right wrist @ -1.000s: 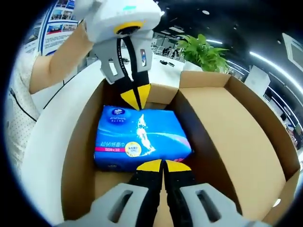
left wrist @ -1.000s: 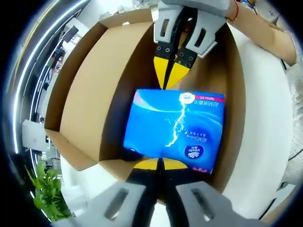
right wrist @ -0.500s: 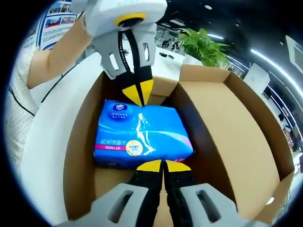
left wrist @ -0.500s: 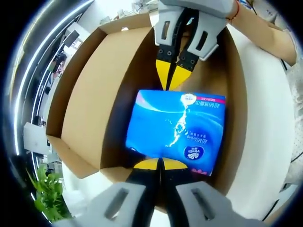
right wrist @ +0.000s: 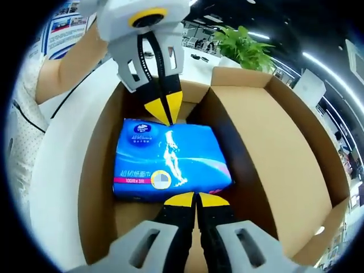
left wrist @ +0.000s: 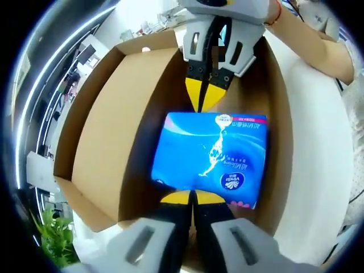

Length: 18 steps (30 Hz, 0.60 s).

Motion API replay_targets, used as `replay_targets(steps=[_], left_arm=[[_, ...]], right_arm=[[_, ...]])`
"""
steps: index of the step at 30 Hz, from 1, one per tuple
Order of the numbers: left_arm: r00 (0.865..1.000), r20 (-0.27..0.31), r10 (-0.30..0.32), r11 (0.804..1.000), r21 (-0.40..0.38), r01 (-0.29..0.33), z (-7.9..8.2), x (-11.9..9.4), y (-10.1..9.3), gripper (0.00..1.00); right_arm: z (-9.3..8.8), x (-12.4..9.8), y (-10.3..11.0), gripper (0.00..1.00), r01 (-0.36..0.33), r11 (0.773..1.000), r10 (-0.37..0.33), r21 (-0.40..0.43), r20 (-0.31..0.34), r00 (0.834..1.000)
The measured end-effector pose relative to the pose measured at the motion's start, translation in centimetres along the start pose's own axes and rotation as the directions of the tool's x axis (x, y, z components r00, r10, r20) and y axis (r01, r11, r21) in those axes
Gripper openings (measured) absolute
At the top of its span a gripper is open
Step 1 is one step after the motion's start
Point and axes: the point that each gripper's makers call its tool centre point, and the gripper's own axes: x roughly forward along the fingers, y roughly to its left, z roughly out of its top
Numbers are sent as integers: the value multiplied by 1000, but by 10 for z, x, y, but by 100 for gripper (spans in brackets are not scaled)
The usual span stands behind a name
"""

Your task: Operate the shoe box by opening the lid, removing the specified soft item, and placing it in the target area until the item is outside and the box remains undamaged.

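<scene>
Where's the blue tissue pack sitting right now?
The blue plastic tissue pack lies inside the open brown cardboard box, pinched at opposite ends between the left claw and the right claw, both shut; the open lid stands beside it.

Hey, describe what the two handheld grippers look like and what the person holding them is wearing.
Both the left gripper and the right gripper have grey slotted bodies, black jaws and yellow wedge-shaped tips. The left one's housing is white with a yellow ring. The person wears a white speckled top and a thin red wristband.
</scene>
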Motion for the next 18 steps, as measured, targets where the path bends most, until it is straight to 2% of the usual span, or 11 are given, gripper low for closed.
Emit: replay_targets(steps=[10, 18], left_arm=[[997, 70, -13, 1000, -12, 14, 12, 3, -3, 0], [995, 94, -19, 1000, -11, 20, 16, 4, -5, 0]], right_arm=[[-9, -8, -3, 0, 14, 1000, -14, -19, -45, 999], [-11, -10, -5, 0, 25, 1000, -26, -14, -60, 998]])
